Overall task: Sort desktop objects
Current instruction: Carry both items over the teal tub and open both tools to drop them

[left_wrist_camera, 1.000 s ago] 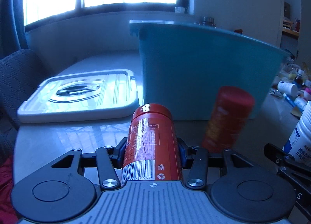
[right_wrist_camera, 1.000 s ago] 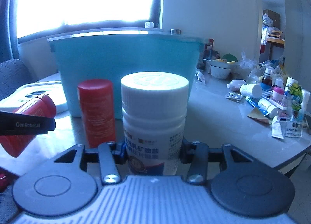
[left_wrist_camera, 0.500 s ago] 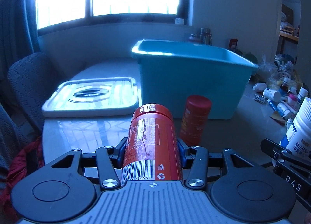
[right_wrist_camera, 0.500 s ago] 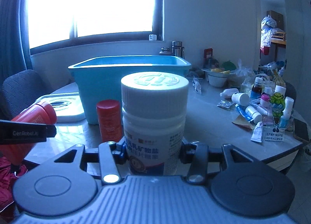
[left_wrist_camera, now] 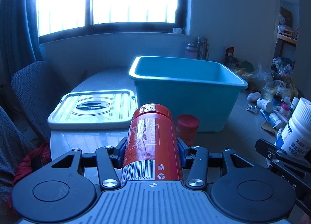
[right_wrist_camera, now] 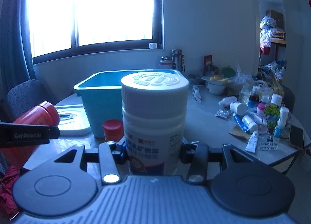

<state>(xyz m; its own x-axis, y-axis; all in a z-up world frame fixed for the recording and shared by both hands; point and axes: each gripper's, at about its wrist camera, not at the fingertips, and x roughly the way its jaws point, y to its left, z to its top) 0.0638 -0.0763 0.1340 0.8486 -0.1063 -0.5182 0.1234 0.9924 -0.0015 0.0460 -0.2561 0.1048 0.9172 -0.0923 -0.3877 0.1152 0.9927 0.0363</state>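
My left gripper (left_wrist_camera: pixel 152 146) is shut on a red bottle (left_wrist_camera: pixel 152 138) with a barcode label, lifted above the table. In the right wrist view that bottle (right_wrist_camera: pixel 37 117) and the left gripper's finger show at the left edge. My right gripper (right_wrist_camera: pixel 153 146) is shut on a white bottle (right_wrist_camera: pixel 154 115) with a ribbed white cap, also seen at the right edge of the left wrist view (left_wrist_camera: pixel 297 126). Ahead stands an open teal bin (left_wrist_camera: pixel 186 91) (right_wrist_camera: pixel 101 95). A second red bottle (left_wrist_camera: pixel 187 128) (right_wrist_camera: pixel 112 129) stands upright on the table just before the bin.
A white lid (left_wrist_camera: pixel 93 108) lies flat left of the bin. Several small bottles, tubes and packets (right_wrist_camera: pixel 252 115) crowd the table's right side, with a phone (right_wrist_camera: pixel 296 136) near the edge. Flasks (right_wrist_camera: pixel 176 59) stand by the wall. A grey chair (left_wrist_camera: pixel 33 91) is at left.
Both grippers have risen and drawn back with their bottles; the bin now looks smaller and lower, its open inside showing. The grips are unchanged.
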